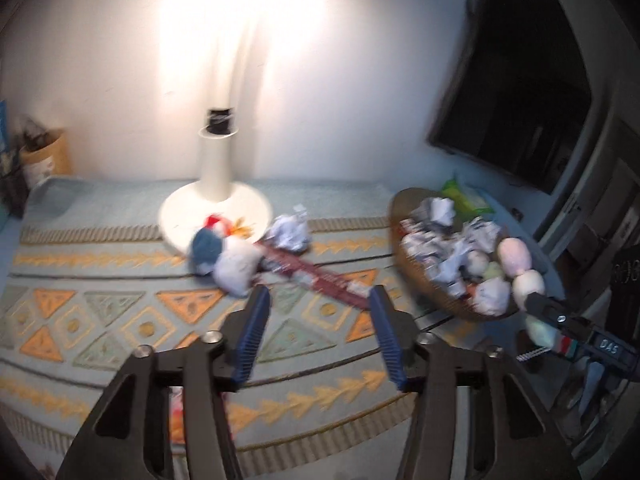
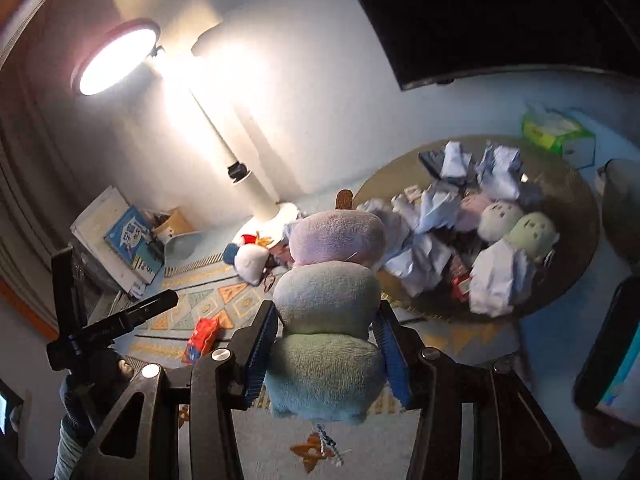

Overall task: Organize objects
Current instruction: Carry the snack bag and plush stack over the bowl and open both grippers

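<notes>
Beside the round basket [image 2: 576, 216] of crumpled paper [image 2: 496, 280], the right gripper [image 2: 326, 344] pinches a plush skewer toy [image 2: 330, 300] of 3 stacked balls, just off the basket's rim. Farther from the basket, the left gripper [image 1: 318, 336] hangs spread over the patterned rug [image 1: 100, 312].

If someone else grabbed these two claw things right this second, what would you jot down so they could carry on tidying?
Right gripper: shut on the plush dango skewer, held above the mat, near the round tray.
Left gripper: open, holding nothing, over the patterned mat.
Done: the tray already holds crumpled papers and another plush skewer.
Left: a white and blue plush toy and one paper ball by the lamp base, a dark red strip on the mat, and a red packet nearer you.
</notes>
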The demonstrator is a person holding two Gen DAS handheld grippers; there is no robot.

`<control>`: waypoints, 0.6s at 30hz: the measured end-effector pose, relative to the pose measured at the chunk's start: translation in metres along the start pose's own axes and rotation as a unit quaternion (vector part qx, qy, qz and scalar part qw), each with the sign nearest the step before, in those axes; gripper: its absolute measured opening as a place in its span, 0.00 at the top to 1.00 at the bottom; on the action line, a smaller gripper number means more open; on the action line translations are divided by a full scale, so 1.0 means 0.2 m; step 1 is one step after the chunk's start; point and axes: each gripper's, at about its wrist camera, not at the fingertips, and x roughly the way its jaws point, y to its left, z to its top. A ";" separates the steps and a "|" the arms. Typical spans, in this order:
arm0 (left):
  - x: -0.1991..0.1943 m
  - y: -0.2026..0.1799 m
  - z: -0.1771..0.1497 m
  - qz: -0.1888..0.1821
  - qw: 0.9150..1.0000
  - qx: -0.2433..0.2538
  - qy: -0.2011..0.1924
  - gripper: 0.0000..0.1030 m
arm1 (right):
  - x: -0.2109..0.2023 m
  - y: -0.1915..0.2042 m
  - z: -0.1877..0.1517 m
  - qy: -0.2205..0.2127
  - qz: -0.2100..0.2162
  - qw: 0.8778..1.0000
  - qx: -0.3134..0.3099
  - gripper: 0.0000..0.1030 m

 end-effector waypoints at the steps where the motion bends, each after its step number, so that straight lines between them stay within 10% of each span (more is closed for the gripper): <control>1: 0.00 0.09 -0.05 0.025 1.000 -0.015 0.009 0.05 | 0.04 0.02 -0.03 0.011 0.009 1.000 0.003 0.53; 8: 0.17 0.32 -0.33 0.090 0.992 -0.027 0.089 0.06 | 0.10 0.16 -0.15 0.042 0.017 0.999 -0.019 0.53; 13: 0.26 0.24 -0.36 0.117 0.988 0.022 0.097 0.65 | 0.04 0.16 -0.14 0.033 -0.003 0.999 -0.029 0.53; 18: 0.16 0.14 -0.27 0.088 0.994 0.029 0.064 0.68 | -0.13 0.10 0.03 -0.026 -0.025 0.999 -0.007 0.53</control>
